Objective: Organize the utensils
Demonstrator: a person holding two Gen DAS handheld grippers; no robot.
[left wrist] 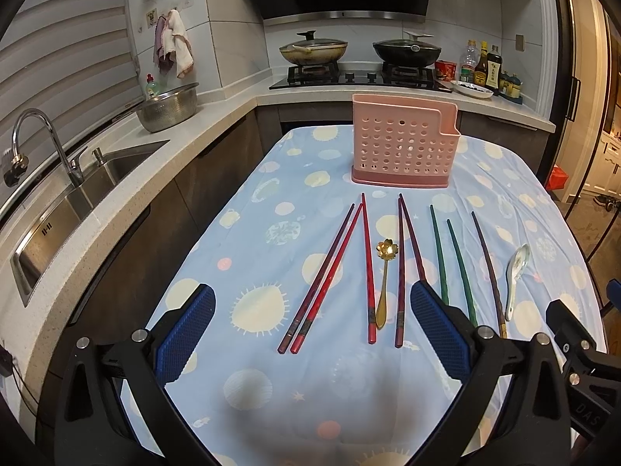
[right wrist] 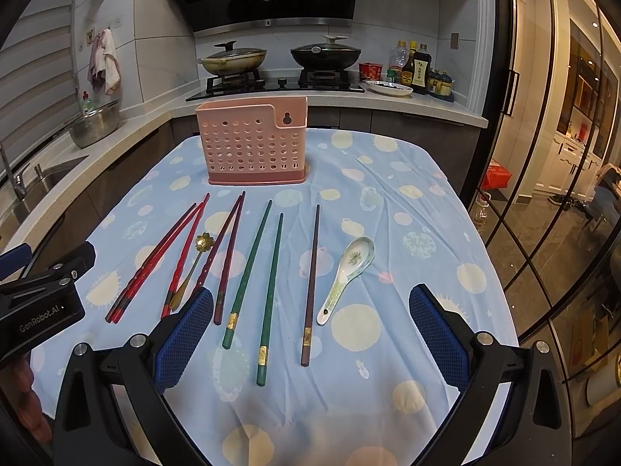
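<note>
A pink perforated utensil holder [left wrist: 403,143] [right wrist: 254,141] stands upright at the far side of the table. In front of it lie several chopsticks in a row: red ones [left wrist: 326,275] [right wrist: 155,260], dark maroon ones [left wrist: 399,272] [right wrist: 229,256], two green ones [left wrist: 458,268] [right wrist: 248,275] and one brown one [left wrist: 489,268] [right wrist: 312,283]. A gold flower spoon [left wrist: 384,279] [right wrist: 194,264] lies among the red ones. A white ceramic spoon [left wrist: 516,275] [right wrist: 347,275] lies at the right. My left gripper [left wrist: 310,334] and right gripper [right wrist: 310,334] are both open and empty, above the near side.
The table has a blue patterned cloth [left wrist: 271,264] [right wrist: 407,213]. A sink [left wrist: 77,202] and a counter run along the left. A stove with two pans [left wrist: 361,54] and bottles [right wrist: 415,66] stand behind. A glass door [right wrist: 562,194] is at the right.
</note>
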